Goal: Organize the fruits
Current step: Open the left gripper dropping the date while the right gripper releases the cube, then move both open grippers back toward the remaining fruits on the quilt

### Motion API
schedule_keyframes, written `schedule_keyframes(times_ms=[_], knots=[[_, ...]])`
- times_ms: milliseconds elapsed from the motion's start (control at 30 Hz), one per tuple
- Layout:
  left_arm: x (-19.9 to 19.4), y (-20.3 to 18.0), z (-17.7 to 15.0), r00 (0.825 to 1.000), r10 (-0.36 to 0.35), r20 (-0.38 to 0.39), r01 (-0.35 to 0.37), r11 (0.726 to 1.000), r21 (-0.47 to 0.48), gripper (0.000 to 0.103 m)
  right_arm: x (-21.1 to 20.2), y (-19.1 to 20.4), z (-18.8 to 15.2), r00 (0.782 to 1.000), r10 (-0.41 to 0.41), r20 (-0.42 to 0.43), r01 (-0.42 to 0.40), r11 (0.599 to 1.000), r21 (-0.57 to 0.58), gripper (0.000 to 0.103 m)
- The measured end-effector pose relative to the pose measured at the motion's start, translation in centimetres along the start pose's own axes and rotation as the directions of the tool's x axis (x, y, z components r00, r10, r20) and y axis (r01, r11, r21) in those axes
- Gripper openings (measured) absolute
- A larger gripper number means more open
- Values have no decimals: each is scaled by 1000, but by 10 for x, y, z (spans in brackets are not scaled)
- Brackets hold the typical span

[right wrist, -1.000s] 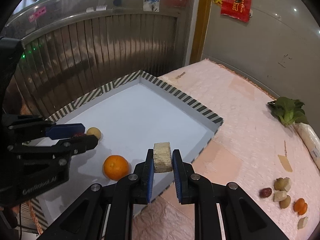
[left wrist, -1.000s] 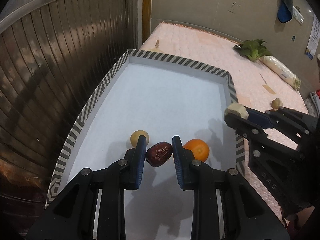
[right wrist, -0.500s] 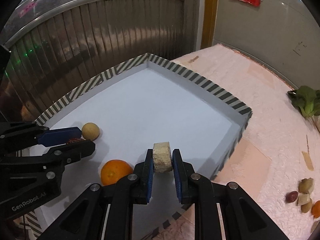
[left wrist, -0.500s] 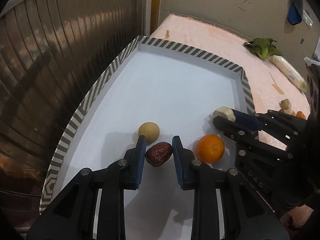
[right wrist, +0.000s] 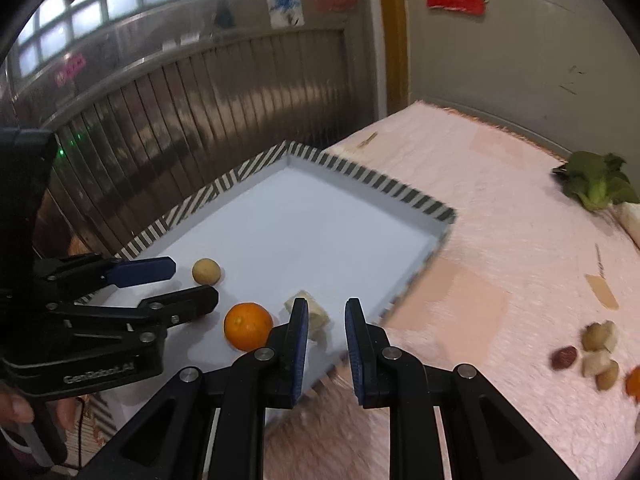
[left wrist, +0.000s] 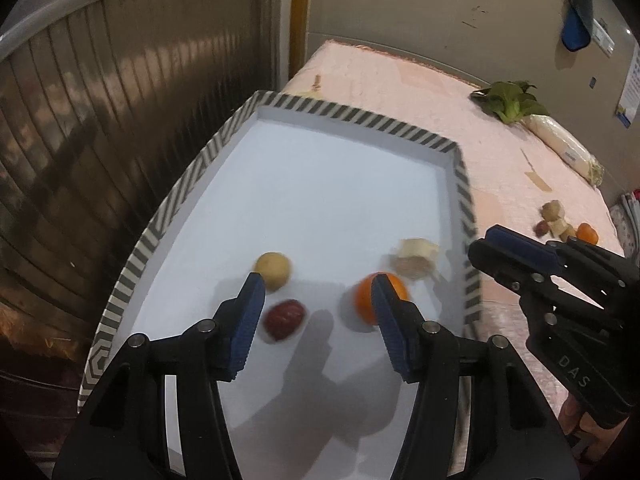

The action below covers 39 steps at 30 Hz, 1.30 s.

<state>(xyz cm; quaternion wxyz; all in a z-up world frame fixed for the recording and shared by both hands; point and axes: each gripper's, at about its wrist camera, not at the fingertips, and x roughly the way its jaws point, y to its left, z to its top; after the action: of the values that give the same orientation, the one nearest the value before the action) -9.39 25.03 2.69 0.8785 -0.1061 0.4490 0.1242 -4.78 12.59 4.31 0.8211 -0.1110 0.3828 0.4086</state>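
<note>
- My left gripper (left wrist: 316,284) hung over the striped tray (left wrist: 360,118), its jaws having just been opening. The red date (left wrist: 285,318) lay released on the white floor between them, with neither pad touching it.
- My right gripper (right wrist: 326,308) sat at the tray's near corner, jaws drawn narrow and empty. The pale chunk (right wrist: 316,318) lay on the tray floor just beyond its left finger.
- Four pieces were in the tray: the date, a small yellow fruit (left wrist: 274,266), an orange (left wrist: 362,300) and the chunk. All sat in the near half.
- More pieces waited in a loose pile (right wrist: 596,352) on the pink cloth (right wrist: 500,200), well apart from the tray, so I judged the sorting far from finished.
- I saw the date as the main risk. It lay near my left finger, and a careless pull-back could have clipped it and sent it rolling into the yellow fruit.
- The orange sat just behind my right-side finger on that same gripper. A sideways swing could have nudged it against the chunk.
- The two grippers were also crowded at one corner, and crossing paths toward the pile could have knocked them together.
</note>
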Motion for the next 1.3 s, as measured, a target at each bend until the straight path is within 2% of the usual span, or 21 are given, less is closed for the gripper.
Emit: schedule_keyframes(times_ms=[333,633,933,1100,1200,1300], knots=[[-8,-57,6,998,-54,25,53,997,62,58,-39,-33,-23,997,-73,28,71,996,57,18],[-3,-118,3,993,-121,-2,121,984,133,58,-74,-83,-54,987,-162,18,158,978,134,19],[21,-183,9,977,-186,-104,202,966,163,58,-106,-152,-99,966,-257,-24,255,938,235,23],[48,-214,24,966,-209,-152,231,963,142,58,-123,-184,-115,965,-263,-17,256,920,298,26],[64,-233,32,968,-190,-165,219,959,177,58,-130,-193,-122,964,-265,-11,256,917,305,28],[82,-249,39,962,-191,-197,230,952,200,58,-133,-203,-128,965,-260,-10,250,915,317,29]])
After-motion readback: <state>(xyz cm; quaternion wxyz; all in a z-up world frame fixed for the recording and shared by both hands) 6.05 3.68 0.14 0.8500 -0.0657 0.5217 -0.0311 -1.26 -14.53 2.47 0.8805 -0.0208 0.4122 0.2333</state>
